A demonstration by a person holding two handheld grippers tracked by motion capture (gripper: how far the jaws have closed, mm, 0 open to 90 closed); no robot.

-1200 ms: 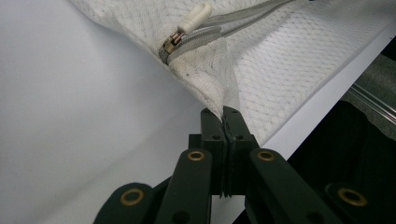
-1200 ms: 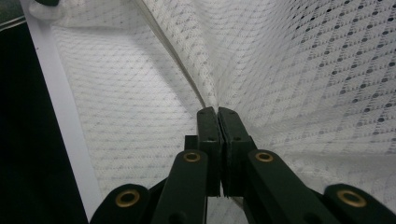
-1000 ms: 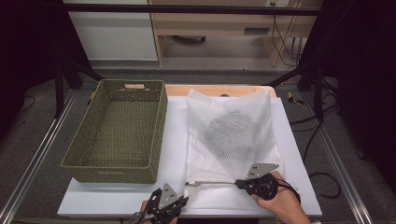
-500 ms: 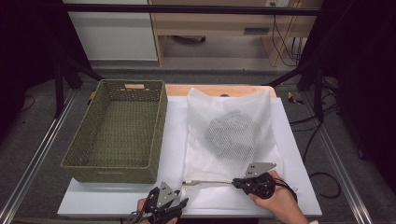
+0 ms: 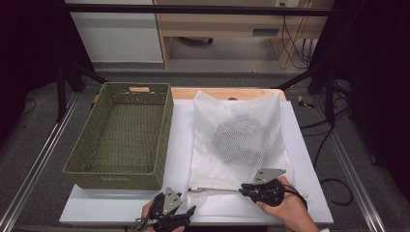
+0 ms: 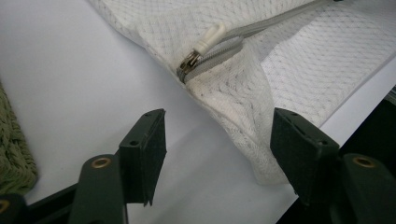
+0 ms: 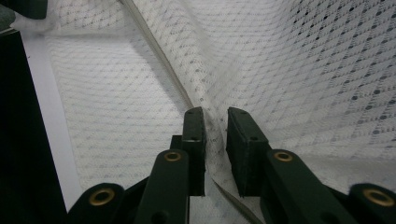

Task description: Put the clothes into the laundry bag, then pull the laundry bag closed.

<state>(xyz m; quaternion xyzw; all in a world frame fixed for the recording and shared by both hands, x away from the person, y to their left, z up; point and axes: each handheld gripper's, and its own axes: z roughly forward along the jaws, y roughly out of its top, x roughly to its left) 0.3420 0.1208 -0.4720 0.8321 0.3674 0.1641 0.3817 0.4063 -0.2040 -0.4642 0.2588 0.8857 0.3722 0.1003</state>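
The left gripper (image 6: 215,154) has just been opening, jaws wide now, a corner of the white mesh bag (image 5: 239,145) lying loose between them and the zipper pull (image 6: 205,44) just beyond. The right gripper (image 7: 215,140) has eased apart a little too, with a fold of mesh and the zipper tape in its narrow gap; whether the pads press on it, hard to tell. The bag lies flat on the white table top (image 5: 181,125), right of the green wicker basket (image 5: 121,135). Dark frame posts and grey floor all around. Something grey and round (image 5: 239,137) sits inside the bag, blurred by the netting.
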